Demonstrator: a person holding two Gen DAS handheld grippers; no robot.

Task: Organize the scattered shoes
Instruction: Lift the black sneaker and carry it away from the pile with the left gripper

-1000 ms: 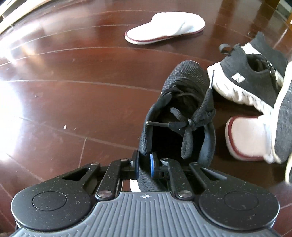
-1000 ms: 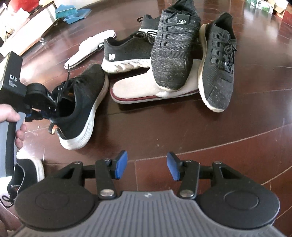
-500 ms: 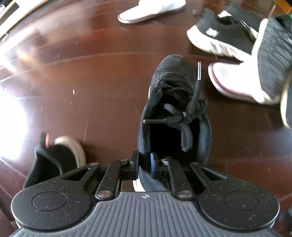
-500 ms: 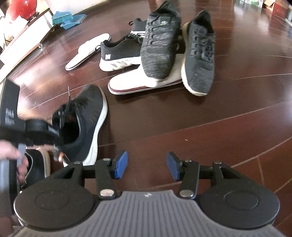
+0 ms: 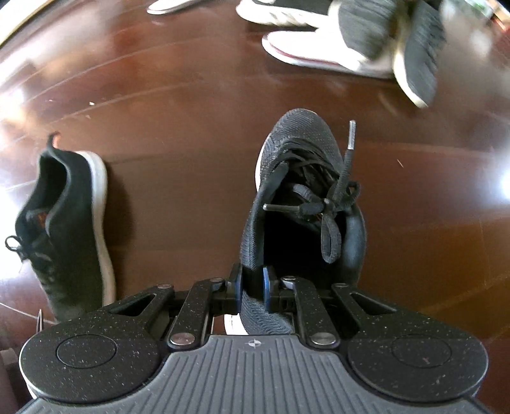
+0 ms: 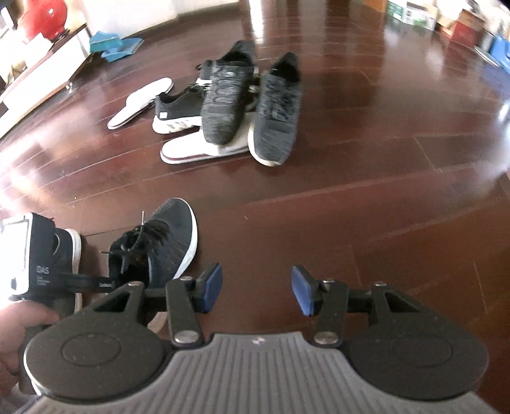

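Note:
My left gripper [image 5: 251, 288] is shut on the heel collar of a black sneaker with a white sole [image 5: 299, 197]; its toe points away and its laces hang loose. The same black sneaker [image 6: 162, 242] shows low on the left in the right wrist view, with the left gripper's body [image 6: 35, 264] beside it. A matching black sneaker [image 5: 70, 229] lies to its left, toe toward me. My right gripper [image 6: 256, 289] is open above bare floor, holding nothing. Farther off sits a pile: two grey knit sneakers [image 6: 223, 105] [image 6: 277, 117], a black sneaker with a lugged white sole [image 6: 178, 110] and a white slipper [image 6: 204, 149].
A second white slipper [image 6: 140, 103] lies left of the pile. Blue dustpan and brush [image 6: 116, 47] and white furniture [image 6: 44, 70] stand at the far left; boxes [image 6: 414, 14] line the far right. A hand [image 6: 19, 331] grips the left tool. Dark wooden floor [image 6: 382, 191] spreads between.
The left gripper has carried the black sneaker back and away from the pile, bringing the matching sneaker into view at its left. The right gripper has pulled back too, staying open.

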